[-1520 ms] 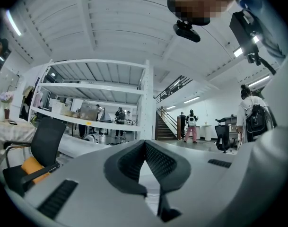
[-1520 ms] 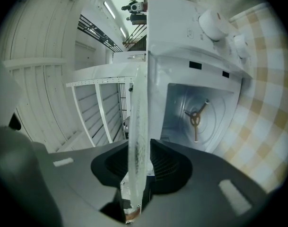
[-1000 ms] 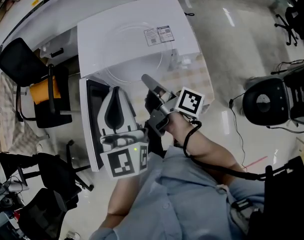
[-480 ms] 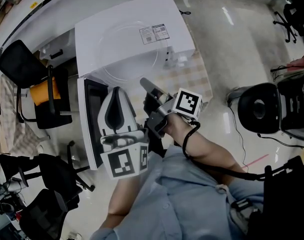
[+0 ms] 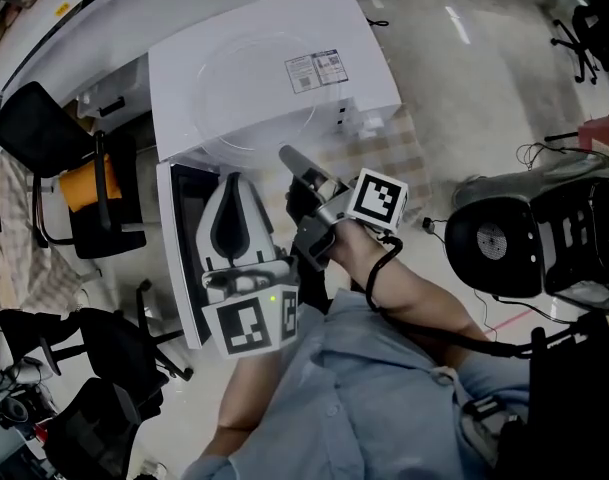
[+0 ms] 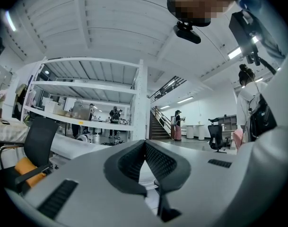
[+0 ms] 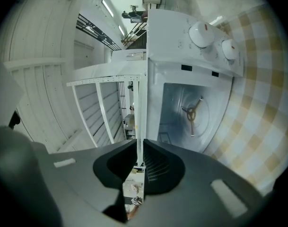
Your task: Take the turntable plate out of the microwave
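Observation:
The clear glass turntable plate (image 5: 254,93) hangs level over the top of the white microwave (image 5: 359,88). My right gripper (image 5: 289,158) is shut on its near rim. In the right gripper view the plate (image 7: 139,103) shows edge-on as a thin line pinched between the pads of the right gripper (image 7: 138,145). Beyond it the microwave cavity (image 7: 177,103) stands open, with only the bare roller hub (image 7: 191,113) inside. My left gripper (image 5: 234,183) is shut and holds nothing beside the open door (image 5: 181,238); its pads (image 6: 155,160) meet at the tip, pointing level into the room.
The microwave stands on a checked cloth (image 5: 384,158). Its dark-windowed door swings out to the left. Black office chairs (image 5: 54,138) crowd the left side. A black round-fronted device (image 5: 504,238) with cables sits on the floor at right.
Both grippers and the plate keep their places against the microwave. The head camera has shifted a little, so the black device at right shows further left.

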`<state>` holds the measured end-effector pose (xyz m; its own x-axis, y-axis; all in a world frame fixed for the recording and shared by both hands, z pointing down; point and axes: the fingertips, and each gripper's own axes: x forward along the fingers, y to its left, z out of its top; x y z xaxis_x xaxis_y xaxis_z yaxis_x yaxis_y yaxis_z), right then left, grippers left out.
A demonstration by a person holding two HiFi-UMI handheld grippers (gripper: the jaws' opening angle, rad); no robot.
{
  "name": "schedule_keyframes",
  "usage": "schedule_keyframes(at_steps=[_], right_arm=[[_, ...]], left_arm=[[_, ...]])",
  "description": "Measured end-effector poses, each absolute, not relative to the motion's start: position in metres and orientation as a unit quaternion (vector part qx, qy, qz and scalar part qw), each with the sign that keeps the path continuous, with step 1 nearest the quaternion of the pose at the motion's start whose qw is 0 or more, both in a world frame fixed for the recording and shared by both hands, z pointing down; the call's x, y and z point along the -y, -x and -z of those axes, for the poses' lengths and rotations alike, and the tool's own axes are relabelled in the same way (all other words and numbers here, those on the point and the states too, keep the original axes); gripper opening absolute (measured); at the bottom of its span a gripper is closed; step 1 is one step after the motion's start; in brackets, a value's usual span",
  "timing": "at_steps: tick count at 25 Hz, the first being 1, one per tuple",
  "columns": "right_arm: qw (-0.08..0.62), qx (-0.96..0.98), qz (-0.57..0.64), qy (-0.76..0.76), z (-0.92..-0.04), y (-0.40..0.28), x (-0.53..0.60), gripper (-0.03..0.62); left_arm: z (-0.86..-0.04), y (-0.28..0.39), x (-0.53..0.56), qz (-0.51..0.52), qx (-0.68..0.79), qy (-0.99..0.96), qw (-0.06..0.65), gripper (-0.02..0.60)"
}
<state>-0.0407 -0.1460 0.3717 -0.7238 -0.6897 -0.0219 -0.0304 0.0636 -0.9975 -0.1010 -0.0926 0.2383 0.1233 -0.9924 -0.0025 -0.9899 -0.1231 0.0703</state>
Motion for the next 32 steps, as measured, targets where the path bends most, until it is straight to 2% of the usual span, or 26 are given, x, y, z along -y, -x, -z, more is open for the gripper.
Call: schedule_keyframes(at_steps=[16, 20, 27, 32], right_arm=[[0.277, -0.68, 0.622, 0.273, -0.372, 0.048, 0.184, 0.038], [0.277, -0.685, 0.619, 0.267, -0.371, 0.045, 0.178, 0.055], [0.243, -0.701, 0.615, 0.266, -0.368, 0.039, 0.137, 0.055], [0.208, -0.762, 0.55, 0.271, -0.336, 0.026, 0.104, 0.054]], left_arm=[[-0.241, 0.117, 0.116, 0.028, 0.662, -0.748, 0.027, 0.008], [-0.238, 0.112, 0.113, 0.029, 0.661, -0.749, 0.027, 0.008], [-0.226, 0.099, 0.092, 0.037, 0.659, -0.751, 0.016, 0.008], [-0.216, 0.082, 0.072, 0.04, 0.658, -0.752, 0.007, 0.008]])
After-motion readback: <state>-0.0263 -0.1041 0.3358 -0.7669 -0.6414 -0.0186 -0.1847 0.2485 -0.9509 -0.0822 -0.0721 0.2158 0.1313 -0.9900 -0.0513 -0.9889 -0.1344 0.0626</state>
